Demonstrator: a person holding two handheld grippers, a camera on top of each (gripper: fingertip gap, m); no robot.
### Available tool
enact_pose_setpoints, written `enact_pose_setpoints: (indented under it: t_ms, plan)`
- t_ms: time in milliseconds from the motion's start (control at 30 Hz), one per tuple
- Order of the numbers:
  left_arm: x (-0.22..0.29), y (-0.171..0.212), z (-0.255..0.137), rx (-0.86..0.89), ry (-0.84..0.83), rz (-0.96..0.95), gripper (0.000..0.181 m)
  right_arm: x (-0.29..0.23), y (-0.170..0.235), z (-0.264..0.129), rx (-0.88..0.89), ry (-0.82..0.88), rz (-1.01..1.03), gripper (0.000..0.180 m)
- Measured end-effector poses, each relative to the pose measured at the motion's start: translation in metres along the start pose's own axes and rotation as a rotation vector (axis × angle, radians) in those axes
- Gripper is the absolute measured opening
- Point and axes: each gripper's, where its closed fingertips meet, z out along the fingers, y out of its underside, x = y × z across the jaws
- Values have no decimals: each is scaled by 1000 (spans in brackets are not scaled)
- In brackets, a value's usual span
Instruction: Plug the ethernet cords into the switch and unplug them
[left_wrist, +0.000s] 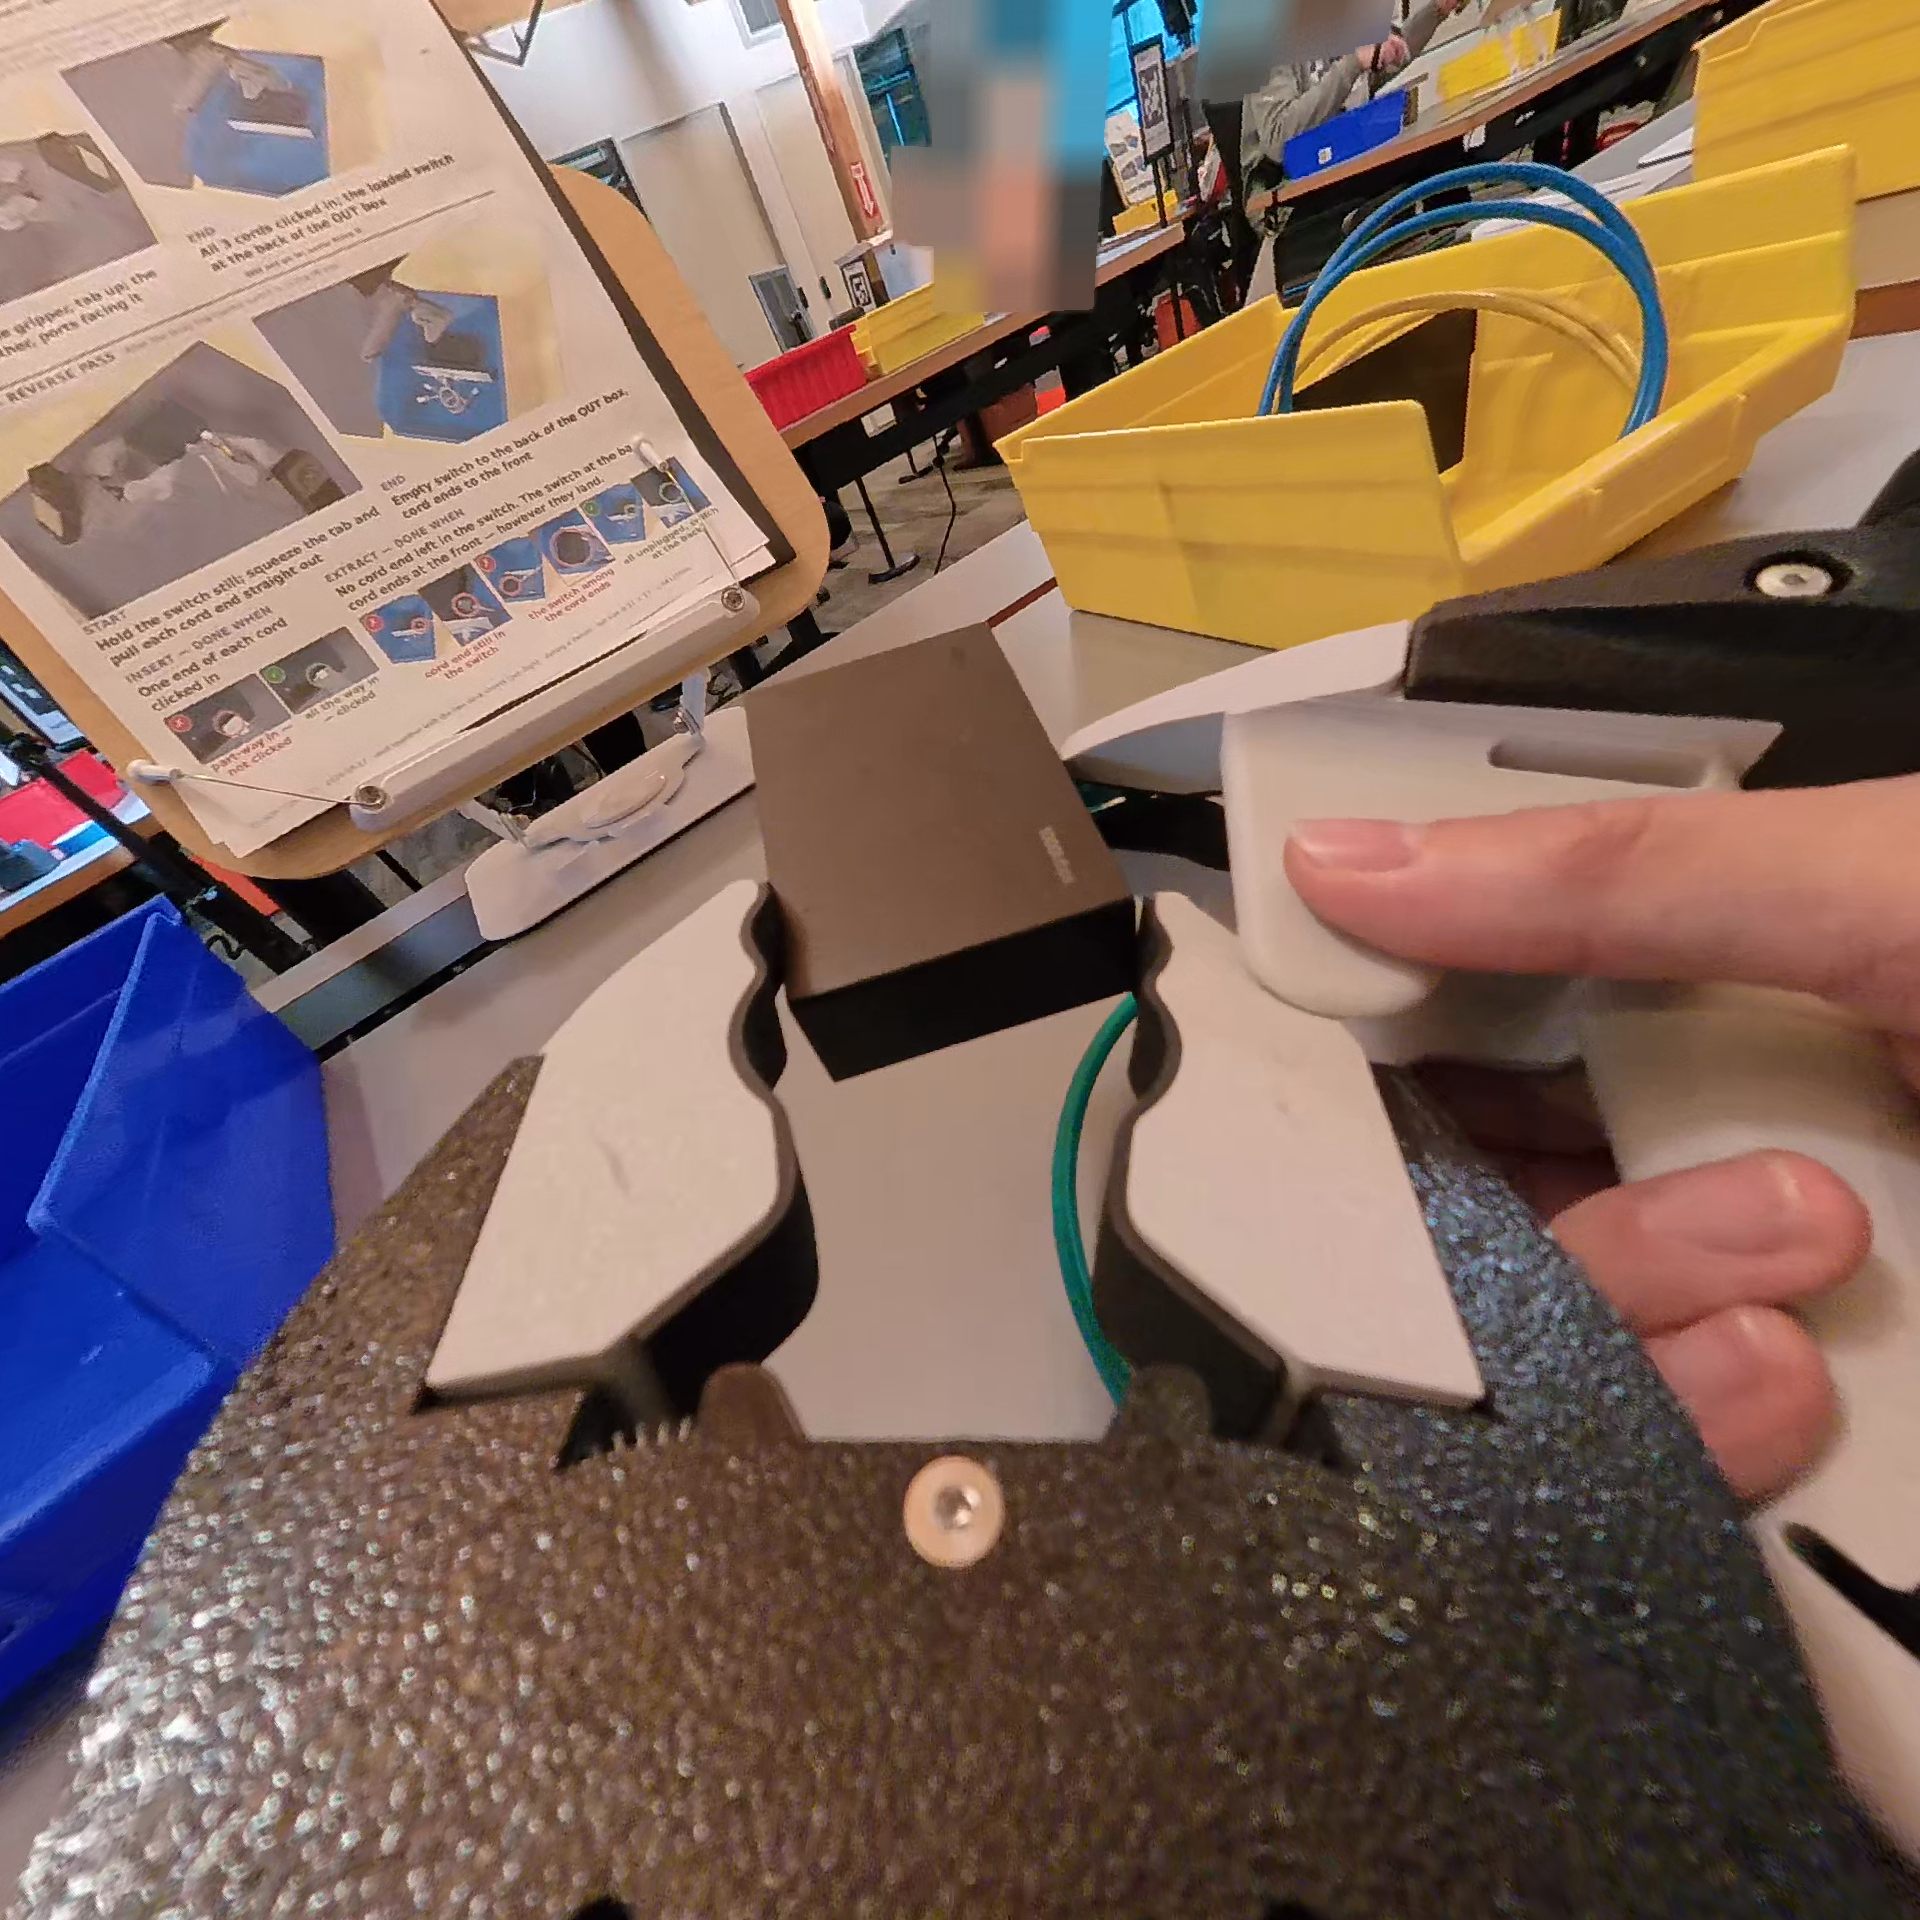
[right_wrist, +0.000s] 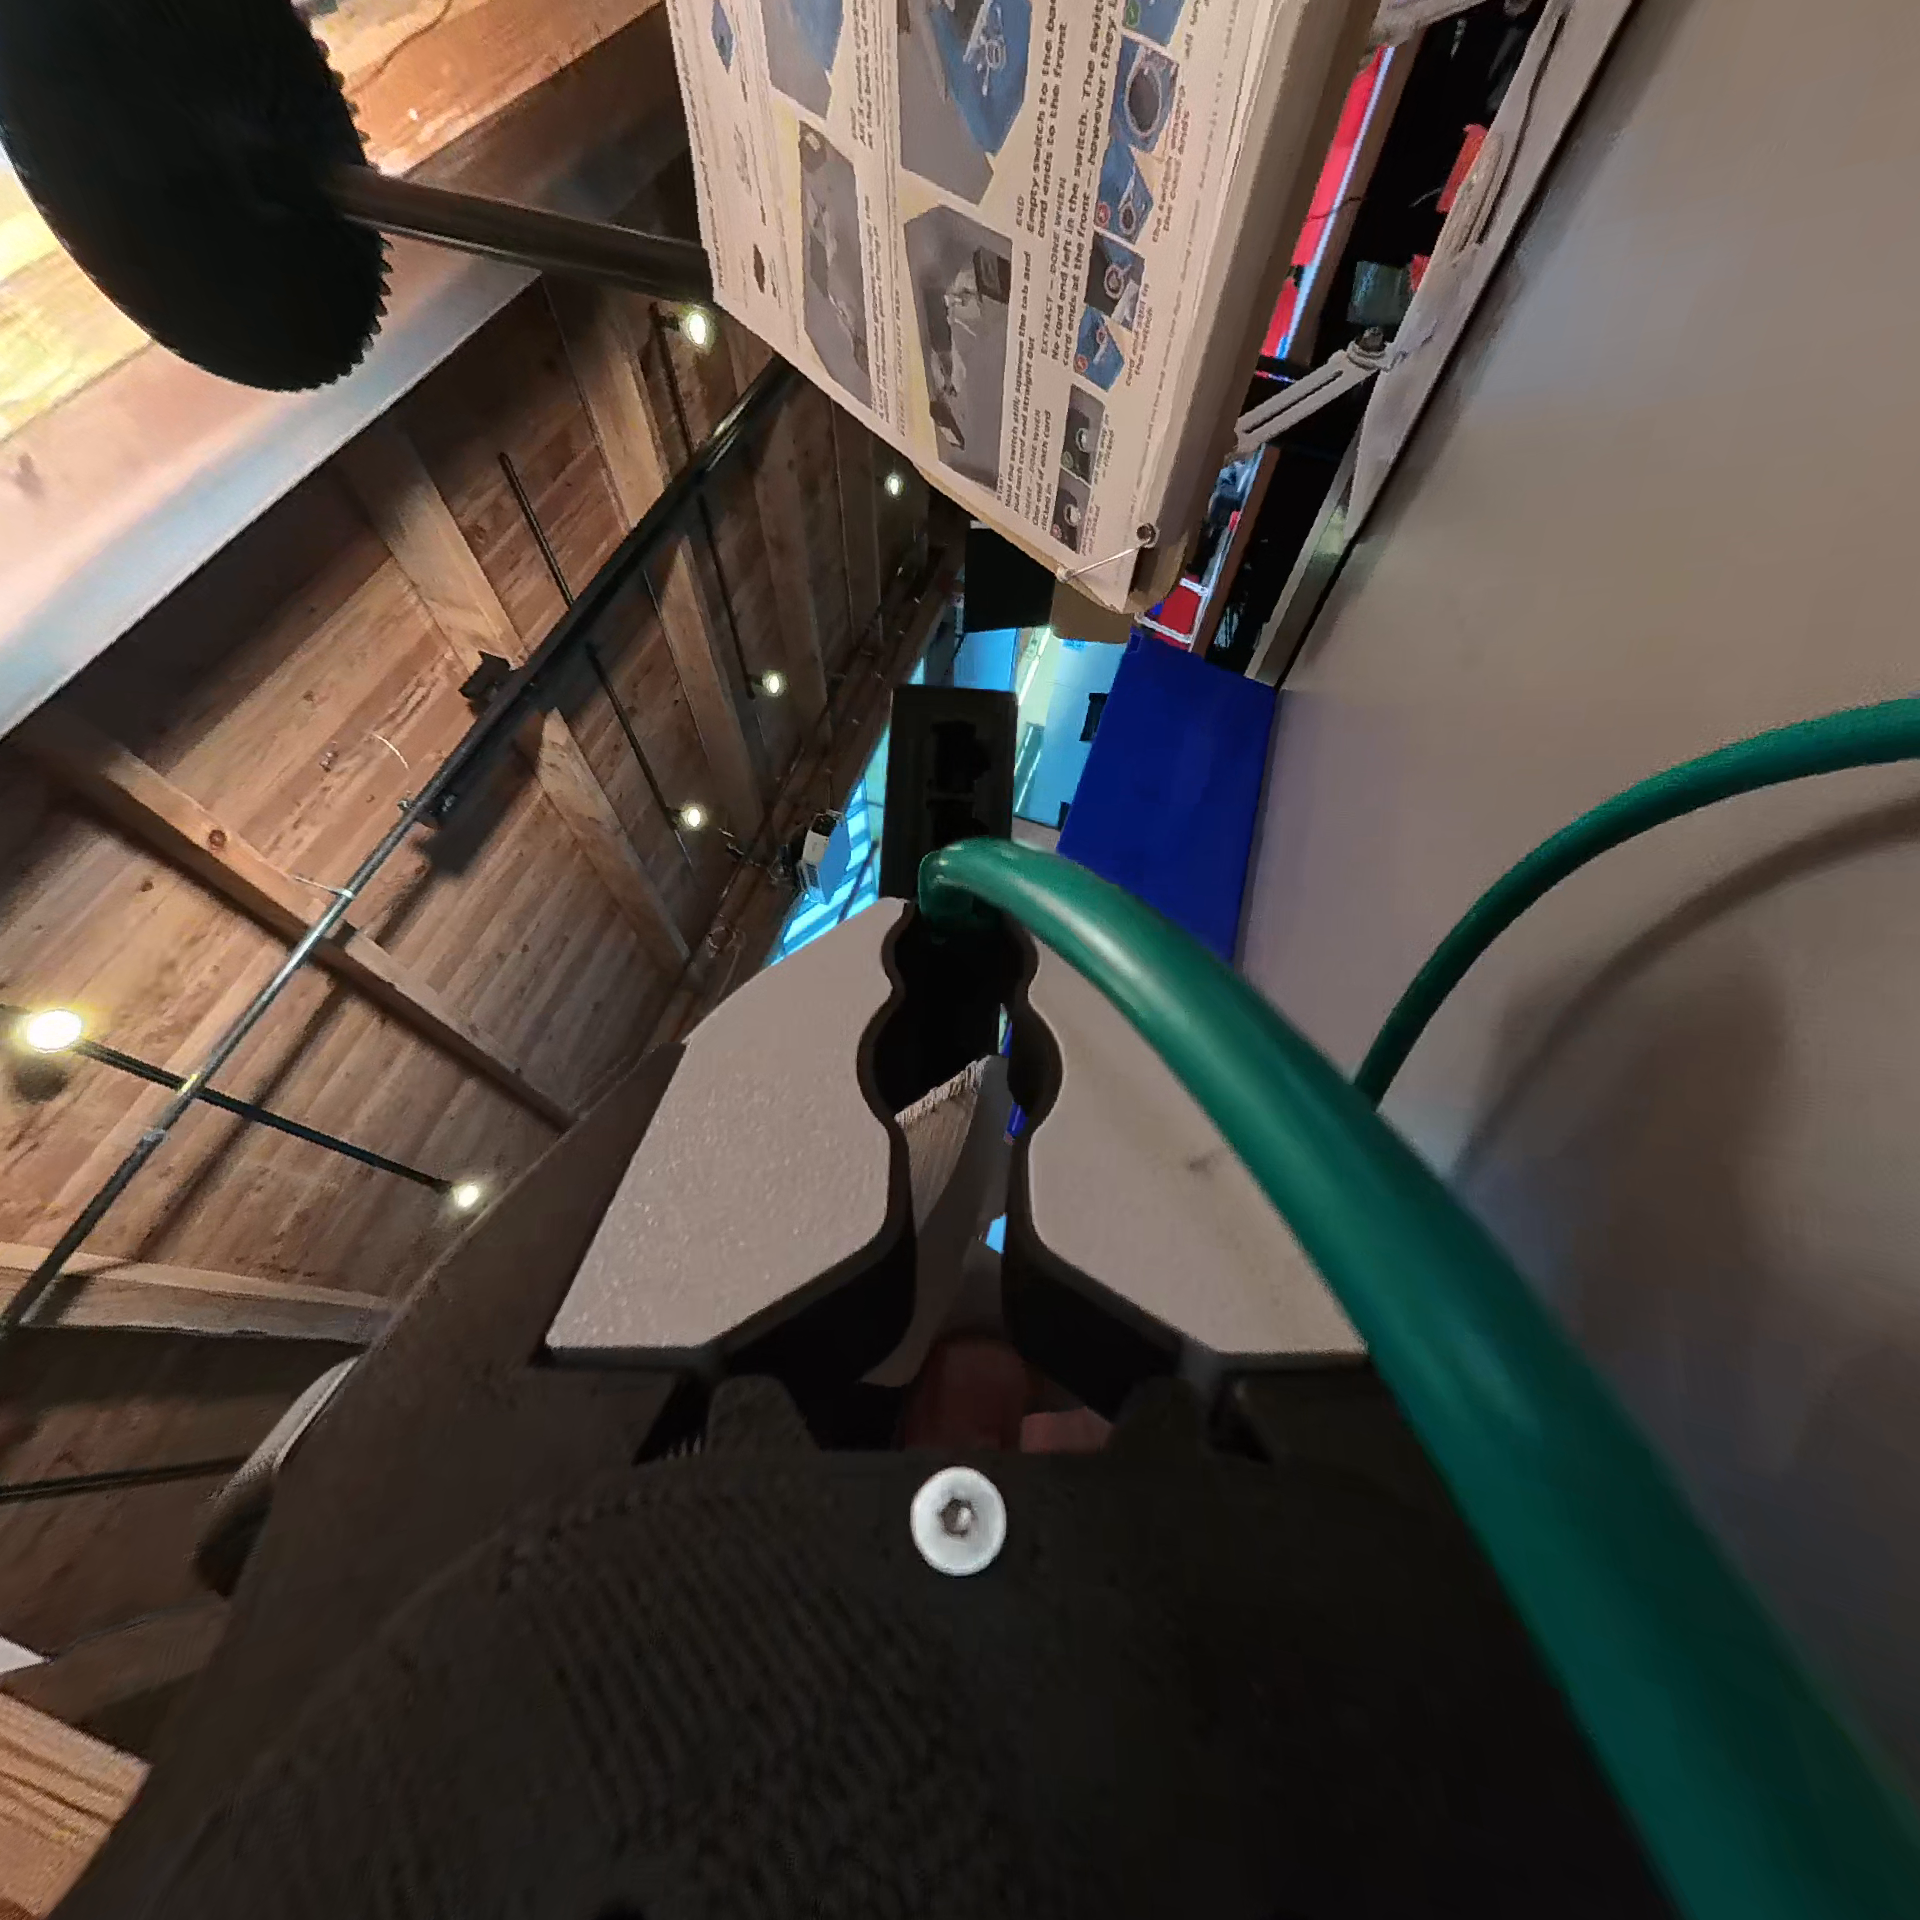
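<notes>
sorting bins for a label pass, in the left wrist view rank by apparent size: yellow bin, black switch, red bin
1. yellow bin
2. black switch, though nearer the camera
3. red bin, far off, so true size unsure

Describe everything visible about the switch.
The switch is a flat, matte black rectangular box with a small marking on its top. The left gripper clamps its near end, holding it above the grey table. In the right wrist view its port side faces the right gripper, which holds the green cord.
</notes>
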Motion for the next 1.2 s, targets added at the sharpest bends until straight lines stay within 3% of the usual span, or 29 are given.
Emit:
enact_pose_setpoints:
  t_ms: [567,833,1200]
  plan:
    - [-2,-6,-1,71,74,-17,65,-7,2,0,-40,-25,-44,13]
    - [-4,-11,-5,119,33,-95,62,-14,3,1,-1,-81,26,13]
    - [-2,0,0,47,21,-74,62,-6,2,1,-24,-61,-7,13]
